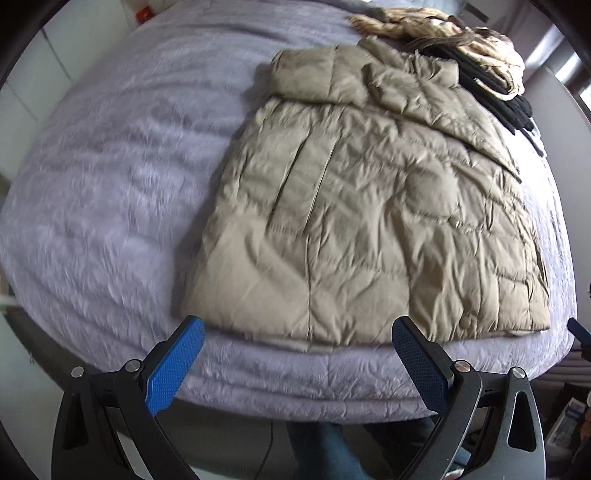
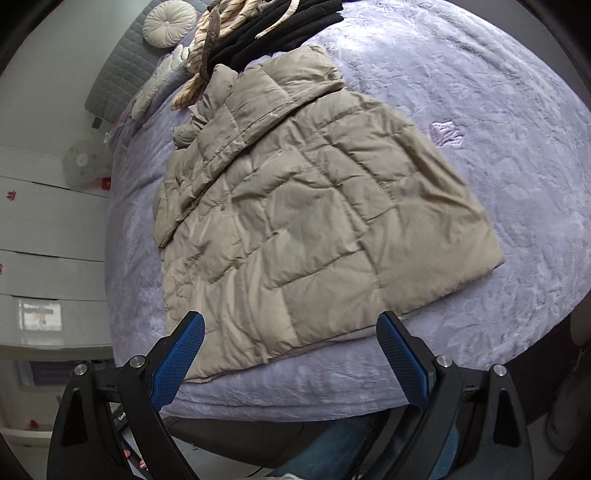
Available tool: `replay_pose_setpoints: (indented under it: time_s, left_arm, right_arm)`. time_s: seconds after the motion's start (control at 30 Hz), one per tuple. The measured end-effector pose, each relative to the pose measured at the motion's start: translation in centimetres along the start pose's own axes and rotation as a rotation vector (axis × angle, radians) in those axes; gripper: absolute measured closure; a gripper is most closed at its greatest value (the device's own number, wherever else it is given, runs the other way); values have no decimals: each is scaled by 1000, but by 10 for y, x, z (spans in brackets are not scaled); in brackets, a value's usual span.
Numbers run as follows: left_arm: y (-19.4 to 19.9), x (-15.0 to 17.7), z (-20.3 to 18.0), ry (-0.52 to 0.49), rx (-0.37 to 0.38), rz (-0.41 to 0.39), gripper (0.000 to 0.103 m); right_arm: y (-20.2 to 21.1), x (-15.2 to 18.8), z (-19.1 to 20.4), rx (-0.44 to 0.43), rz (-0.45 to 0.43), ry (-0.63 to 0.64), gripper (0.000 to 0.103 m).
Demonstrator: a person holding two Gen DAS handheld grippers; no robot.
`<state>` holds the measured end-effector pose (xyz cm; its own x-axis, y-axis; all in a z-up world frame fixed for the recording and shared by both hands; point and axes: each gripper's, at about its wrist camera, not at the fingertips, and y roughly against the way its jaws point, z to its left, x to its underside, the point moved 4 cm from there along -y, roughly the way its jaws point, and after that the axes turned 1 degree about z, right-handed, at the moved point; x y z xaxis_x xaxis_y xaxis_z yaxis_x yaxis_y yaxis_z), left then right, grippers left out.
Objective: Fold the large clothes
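A beige quilted puffer jacket point(image 1: 369, 206) lies flat on the lilac bedspread point(image 1: 110, 184), its sleeves folded in over the body and its collar at the far end. The right wrist view shows the same jacket point(image 2: 295, 221) with its hem toward me. My left gripper point(image 1: 299, 328) hovers open just short of the hem, at the near edge of the bed, with nothing between its blue pads point(image 1: 177, 362). My right gripper point(image 2: 290, 325) is also open over the hem's near edge, holding nothing.
A pile of black and cream striped clothes point(image 1: 472, 55) sits beyond the jacket's collar. Round cushions point(image 2: 168, 22) and a grey headboard point(image 2: 122, 70) lie at the far left, beside white drawers point(image 2: 48, 221). A person's jeans-clad legs point(image 1: 325, 450) stand below the bed edge.
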<state>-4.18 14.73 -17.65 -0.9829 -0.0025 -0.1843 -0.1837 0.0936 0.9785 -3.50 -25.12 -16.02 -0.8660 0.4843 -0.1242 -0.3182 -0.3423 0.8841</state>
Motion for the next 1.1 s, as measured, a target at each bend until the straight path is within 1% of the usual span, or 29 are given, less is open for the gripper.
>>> replay_pose_setpoints:
  time_s: [0.07, 0.17, 0.23, 0.3, 0.37, 0.43, 0.53, 0.63, 0.7, 0.83, 0.97, 1.1]
  left_arm:
    - [-3, 10, 6, 34, 11, 16, 1]
    - [-9, 20, 22, 123, 68, 25, 1]
    - [-15, 24, 31, 192, 100, 30, 1]
    - [-25, 28, 40, 260, 134, 49, 1]
    - [-34, 30, 45, 312, 187, 68, 1]
    - [-39, 29, 48, 341, 224, 57, 1]
    - [-45, 25, 46, 355, 286, 52, 1]
    - [-57, 17, 38, 352, 375, 67, 1]
    - [-64, 12, 34, 341, 410, 79, 1]
    - [-80, 3, 23, 314, 435, 107, 1]
    - [-90, -5, 18, 324, 464, 112, 1]
    - [-96, -14, 17, 341, 500, 121, 1]
  right_arm:
    - [0, -1, -11, 17, 12, -1, 8]
    - [-3, -2, -26, -3, 5, -35, 8]
    - [-8, -1, -36, -18, 19, -74, 8]
    - [-16, 2, -48, -17, 48, -130, 8]
    - [-22, 7, -63, -47, 69, -211, 8]
    - [-28, 11, -77, -79, 90, -295, 8]
    - [-34, 15, -89, -123, 99, -368, 8]
    - [-40, 16, -97, -141, 101, -419, 8]
    - [-43, 15, -101, -163, 95, -446, 8]
    - [-51, 13, -105, -207, 77, -494, 8]
    - [-61, 9, -108, -224, 70, -520, 8]
    - [-72, 6, -109, -277, 53, -559, 8]
